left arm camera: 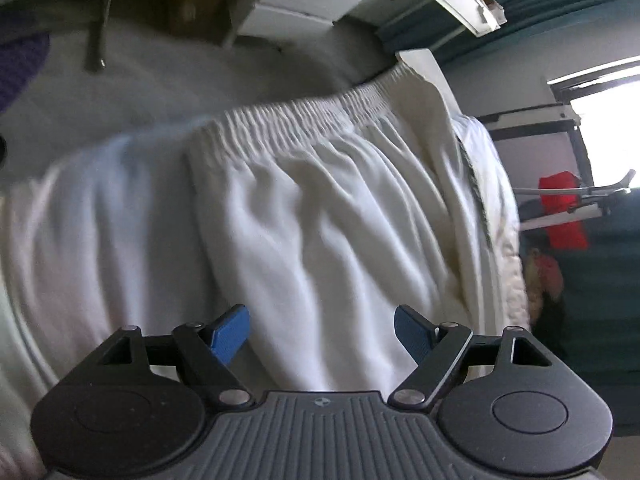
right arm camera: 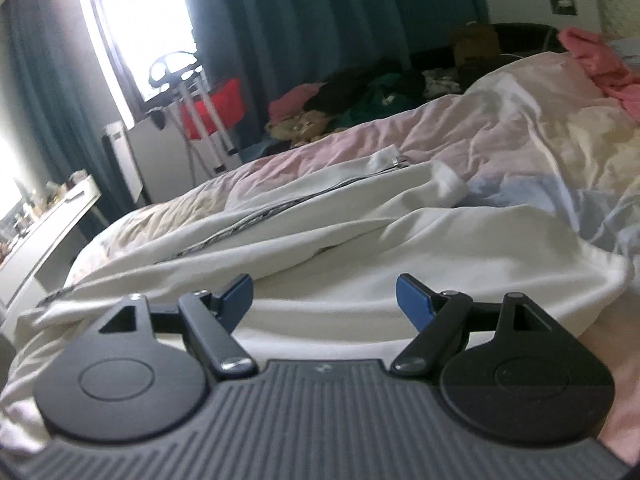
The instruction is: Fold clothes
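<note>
A white zip-up garment with a ribbed elastic hem fills the left wrist view, close in front of my left gripper. The left gripper is open, its blue pads apart just over the cloth and holding nothing. In the right wrist view the same white garment lies on the bed, its dark zipper running away to the left. My right gripper is open and empty just above the near part of the garment.
The bed's pale pink duvet spreads behind the garment, with a pink cloth at its far right. A heap of clothes lies beyond the bed. A red item on a stand, teal curtains and a white desk stand at left.
</note>
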A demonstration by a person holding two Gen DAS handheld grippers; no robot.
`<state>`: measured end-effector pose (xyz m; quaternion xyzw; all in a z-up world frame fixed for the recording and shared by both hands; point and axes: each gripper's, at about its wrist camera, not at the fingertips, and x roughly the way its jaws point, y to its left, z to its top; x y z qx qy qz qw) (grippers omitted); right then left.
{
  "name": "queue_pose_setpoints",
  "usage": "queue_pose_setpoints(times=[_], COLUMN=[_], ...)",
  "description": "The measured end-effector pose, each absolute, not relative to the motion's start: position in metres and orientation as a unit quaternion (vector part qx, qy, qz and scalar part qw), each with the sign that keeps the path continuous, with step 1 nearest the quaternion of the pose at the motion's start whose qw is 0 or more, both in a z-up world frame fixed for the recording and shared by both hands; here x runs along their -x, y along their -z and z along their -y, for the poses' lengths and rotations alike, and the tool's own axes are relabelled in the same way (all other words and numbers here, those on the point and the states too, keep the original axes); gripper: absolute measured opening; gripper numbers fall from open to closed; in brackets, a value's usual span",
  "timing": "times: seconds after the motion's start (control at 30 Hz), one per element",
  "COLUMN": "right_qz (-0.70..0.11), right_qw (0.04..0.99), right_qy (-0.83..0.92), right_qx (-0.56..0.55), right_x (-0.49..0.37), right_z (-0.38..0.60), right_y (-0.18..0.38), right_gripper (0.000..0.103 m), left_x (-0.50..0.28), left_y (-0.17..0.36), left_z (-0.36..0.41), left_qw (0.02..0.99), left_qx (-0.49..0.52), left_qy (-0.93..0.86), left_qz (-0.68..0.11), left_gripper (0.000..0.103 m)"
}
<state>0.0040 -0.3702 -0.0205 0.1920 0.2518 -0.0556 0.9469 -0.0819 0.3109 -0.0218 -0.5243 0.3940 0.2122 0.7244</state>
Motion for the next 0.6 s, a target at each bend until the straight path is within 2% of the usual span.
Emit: queue_pose_setpoints(times=[0.33,0.5,0.6], right_qz=[-0.250,-0.223,-0.211], right_qw=[0.930,0.918,0.894], right_qy=[0.094,0.142,0.163], right_qx=[-0.253,-0.295,-0.360], right_x=[-0.001,0.007,0.015], right_z=[0.399,0.425,0.458], right_y=[0.025,0.024,0.028], right_gripper=[0.080,0.080,0.080], left_x=[0.076,0.078,0.081], left_y=[0.043,0.040,0.030], left_z=[-0.314,-0.310,-0.305], left_qw=[0.719,0.738,0.760], left_qx=[0.518,0.498,0.475], left_qy=[-0.262,-0.287,-0.301], left_qz=[-0.381,-0.353,-0.325], left_gripper=[0.079,0.066,0.059])
